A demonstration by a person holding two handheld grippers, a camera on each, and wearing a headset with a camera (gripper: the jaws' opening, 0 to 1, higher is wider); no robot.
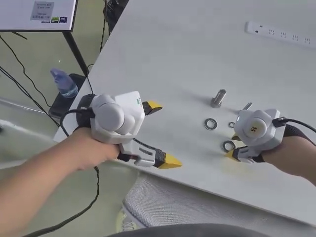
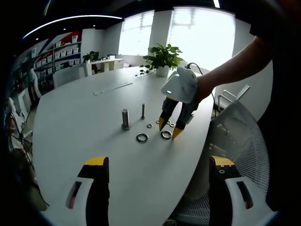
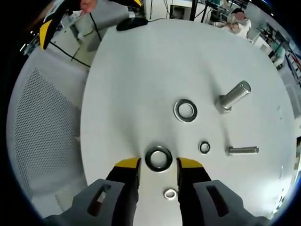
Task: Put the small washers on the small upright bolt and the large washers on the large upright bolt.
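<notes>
Yellow-tipped left gripper [image 1: 163,133] hangs wide open, well off. Right gripper [image 3: 158,164], jaws narrowly parted, straddles a large flat steel washer [image 3: 149,158].

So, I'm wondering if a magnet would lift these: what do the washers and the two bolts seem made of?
The washers, the large bolt and the small bolt look like bare silver-grey metal with a dull sheen and some glints; likely steel, but plated or stainless can't be told.
</notes>
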